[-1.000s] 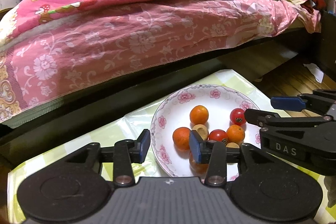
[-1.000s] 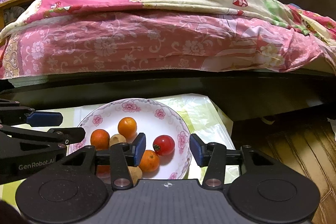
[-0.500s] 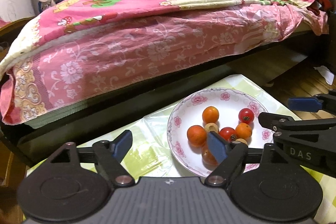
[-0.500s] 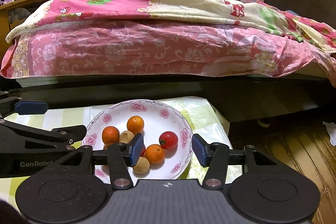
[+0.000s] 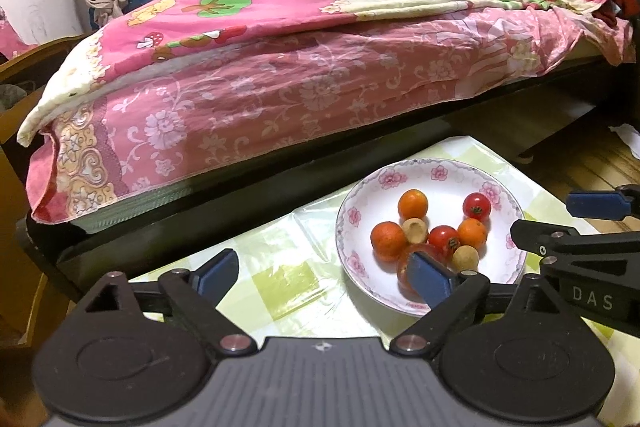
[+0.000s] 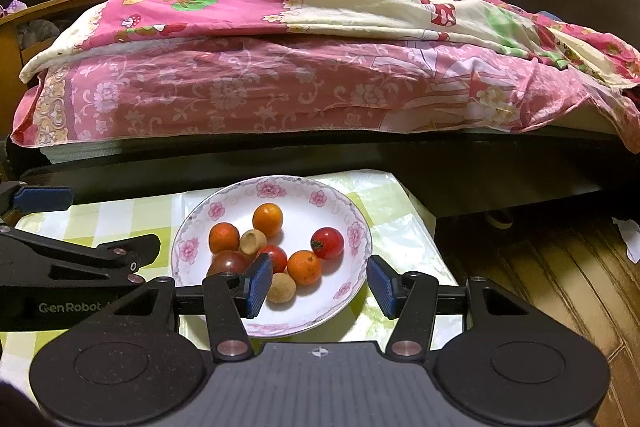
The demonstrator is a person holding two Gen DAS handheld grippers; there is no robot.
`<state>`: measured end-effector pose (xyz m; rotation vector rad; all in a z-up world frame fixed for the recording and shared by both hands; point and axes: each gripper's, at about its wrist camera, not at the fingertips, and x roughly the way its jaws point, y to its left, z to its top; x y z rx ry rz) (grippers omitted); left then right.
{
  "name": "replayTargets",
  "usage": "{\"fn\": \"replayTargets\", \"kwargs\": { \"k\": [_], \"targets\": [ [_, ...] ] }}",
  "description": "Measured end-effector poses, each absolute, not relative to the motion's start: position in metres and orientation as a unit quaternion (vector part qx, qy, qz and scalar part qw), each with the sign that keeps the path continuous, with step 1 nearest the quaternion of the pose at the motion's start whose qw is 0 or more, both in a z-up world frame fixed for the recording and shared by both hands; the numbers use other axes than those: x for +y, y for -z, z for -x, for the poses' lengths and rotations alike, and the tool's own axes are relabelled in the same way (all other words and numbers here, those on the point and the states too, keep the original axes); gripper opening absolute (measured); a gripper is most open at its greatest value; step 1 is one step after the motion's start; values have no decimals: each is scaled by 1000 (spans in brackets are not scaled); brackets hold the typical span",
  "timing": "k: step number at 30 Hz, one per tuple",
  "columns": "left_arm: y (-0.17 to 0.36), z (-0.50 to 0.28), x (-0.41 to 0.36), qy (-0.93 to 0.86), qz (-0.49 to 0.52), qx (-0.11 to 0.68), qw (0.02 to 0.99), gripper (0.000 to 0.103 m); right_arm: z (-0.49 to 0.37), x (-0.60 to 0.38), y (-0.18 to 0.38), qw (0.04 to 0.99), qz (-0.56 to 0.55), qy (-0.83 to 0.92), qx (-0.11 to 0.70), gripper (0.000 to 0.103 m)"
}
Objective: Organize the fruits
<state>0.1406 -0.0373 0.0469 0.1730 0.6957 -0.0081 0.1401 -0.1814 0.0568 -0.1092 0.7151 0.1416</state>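
Behind everything runs a bed [image 6: 320, 75] under pink floral covers, and in front of it a low table [image 6: 400, 223] with a green-checked cloth carries a floral-rimmed plate [image 6: 352, 219]. All the fruit in view sits on that plate: orange citrus [image 6: 267, 219], a red tomato [image 6: 327, 243] off to the right of the pile, a second tomato [image 6: 276, 257] in the middle, a darker reddish fruit [image 6: 228, 262] at the near left, and two tan longan-like ones, one of them with a hollow in its top [image 6: 253, 242].

The left gripper [image 5: 320, 269] has its jaws spread as wide as they go, having just been opening, and nothing lies between them; it hovers over the cloth just left of the plate. The right gripper [image 6: 316, 285] stands part open and empty above the near rim.

Judging by their look, these fruits are light, round and smooth — they will likely roll or squirt out of a pinch placed off-centre. The tomatoes are probably soft-skinned and bruise easily, so a gentle squeeze across the widest part seems best. The citrus should tolerate a firmer hold. The tan ones look small and thin-shelled — crackable, and touching their neighbours, so fingers need room.
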Motion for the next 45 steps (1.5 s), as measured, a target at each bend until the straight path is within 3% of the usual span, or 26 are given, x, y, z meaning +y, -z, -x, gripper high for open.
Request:
{"fn": "replayTargets", "kwargs": {
  "k": [45],
  "targets": [
    [-42,-35,-46,13,-96,364,926,102,-41,-181,-55,917,47,-57,391,50]
  ]
}}
